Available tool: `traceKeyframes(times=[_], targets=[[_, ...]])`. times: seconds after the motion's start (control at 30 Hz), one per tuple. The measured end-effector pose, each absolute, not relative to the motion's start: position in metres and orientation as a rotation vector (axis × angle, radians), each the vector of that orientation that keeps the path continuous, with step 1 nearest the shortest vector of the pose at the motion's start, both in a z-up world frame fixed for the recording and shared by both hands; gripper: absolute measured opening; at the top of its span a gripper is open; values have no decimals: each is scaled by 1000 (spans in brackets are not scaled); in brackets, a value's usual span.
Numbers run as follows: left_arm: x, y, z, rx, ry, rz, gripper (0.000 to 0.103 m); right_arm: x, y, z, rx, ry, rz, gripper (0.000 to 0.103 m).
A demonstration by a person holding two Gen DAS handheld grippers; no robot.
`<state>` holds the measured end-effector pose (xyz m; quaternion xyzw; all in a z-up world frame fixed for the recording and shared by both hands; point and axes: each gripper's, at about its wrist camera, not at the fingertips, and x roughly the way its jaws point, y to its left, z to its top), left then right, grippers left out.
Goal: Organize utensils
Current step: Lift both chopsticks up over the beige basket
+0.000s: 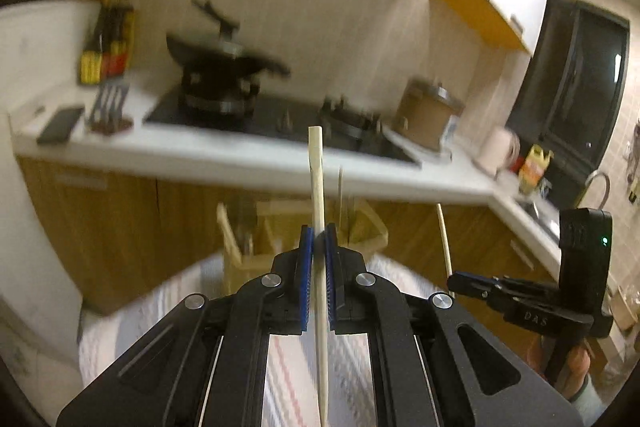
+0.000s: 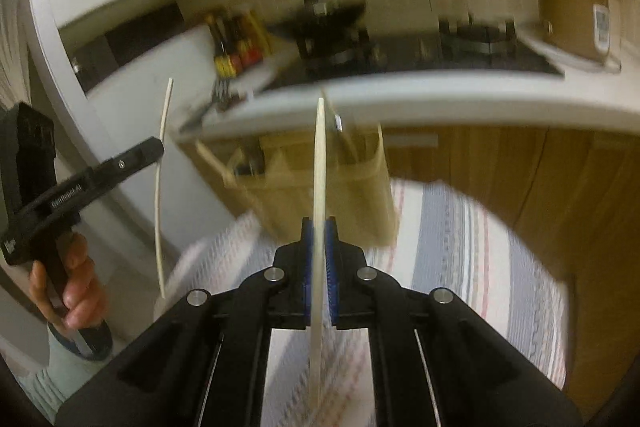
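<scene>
Wooden chopsticks, one pinched in my left gripper [image 1: 319, 247] and one in my right gripper [image 2: 319, 231], could slip. The holder [image 2: 320, 183] at 12 o'clock looks blurry, so I might miss its slots.

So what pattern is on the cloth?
The cloth is white with blue and red stripes, clearest in the right wrist view.

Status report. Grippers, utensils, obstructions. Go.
Left gripper shut on one chopstick. Right gripper shut on another chopstick. Wooden utensil holder ahead on striped cloth. Path looks open.
</scene>
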<state>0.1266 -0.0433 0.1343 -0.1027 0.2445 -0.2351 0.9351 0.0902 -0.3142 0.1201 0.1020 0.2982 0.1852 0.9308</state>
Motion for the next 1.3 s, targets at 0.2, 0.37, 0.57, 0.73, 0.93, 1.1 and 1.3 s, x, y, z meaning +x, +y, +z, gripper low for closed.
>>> traceKeyframes(times=[0.2, 0.37, 0.57, 0.73, 0.93, 1.1, 1.3], targets=[[129, -46, 165, -213, 282, -445, 4, 104, -298, 157, 105, 399, 264, 4], [131, -52, 172, -165, 130, -367, 4, 122, -286, 173, 58, 282, 213, 4], [156, -52, 158, -222, 73, -316, 4, 149, -280, 180, 3, 159, 194, 4], [169, -57, 139, -242, 38, -259, 4, 163, -274, 170, -5, 124, 201, 4], [180, -69, 120, -205, 19, -213, 4, 177, -272, 145, -25, 59, 162, 4], [191, -69, 106, -202, 32, -185, 4, 195, -278, 130, 38, 88, 188, 4], [193, -72, 95, -182, 42, -179, 4, 197, -278, 112, 32, 74, 163, 4]])
